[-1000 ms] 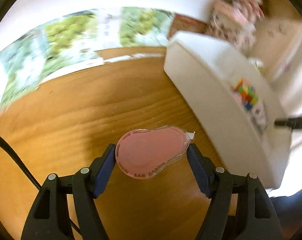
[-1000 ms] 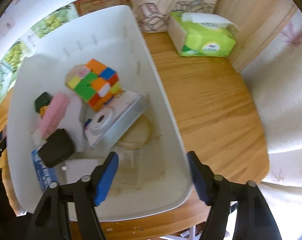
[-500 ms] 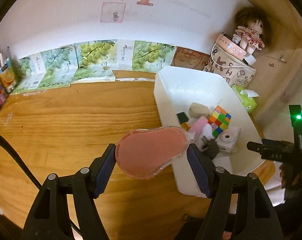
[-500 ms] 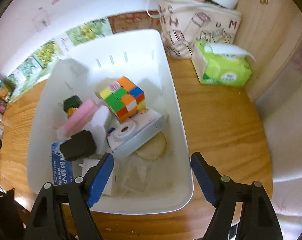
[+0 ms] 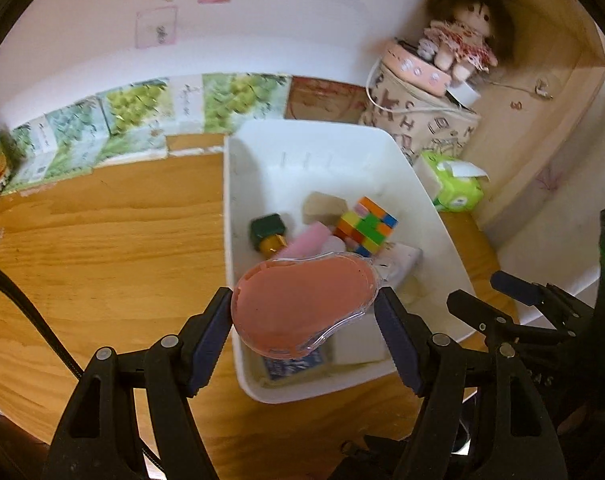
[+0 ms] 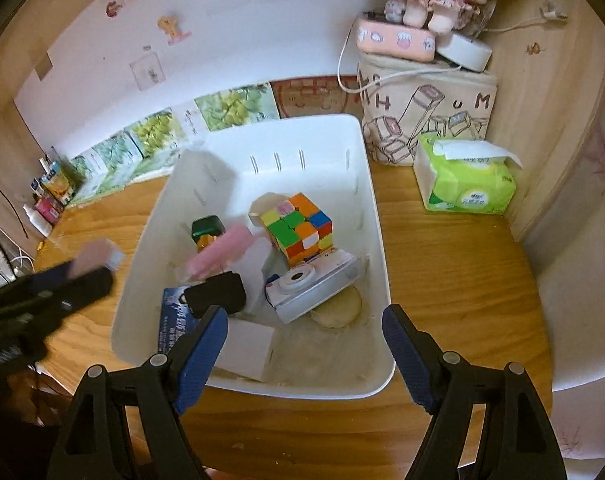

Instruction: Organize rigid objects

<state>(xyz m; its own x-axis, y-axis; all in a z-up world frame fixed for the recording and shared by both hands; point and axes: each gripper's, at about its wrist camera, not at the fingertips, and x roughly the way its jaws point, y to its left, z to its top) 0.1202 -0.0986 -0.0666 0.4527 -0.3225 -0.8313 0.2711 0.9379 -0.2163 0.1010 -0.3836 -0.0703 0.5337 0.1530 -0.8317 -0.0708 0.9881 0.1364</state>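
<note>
In the left wrist view, the left gripper pinches a pink correction-tape dispenser in its clear shell, over the near end of the white bin. In the right wrist view, the right gripper is spread and empty, its jaws having just been opening, above the bin's near rim; inside lie a puzzle cube and a white toy camera.

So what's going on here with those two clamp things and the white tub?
A person is tidying small items into a white bin on a wooden desk, using a hand-held gripper in each hand. The left gripper is clamped on a pink teardrop-shaped case, held above the bin's near end. The right gripper is open and holds nothing, hanging over the bin's near edge. A colourful puzzle cube and a small white camera already lie inside.
</note>
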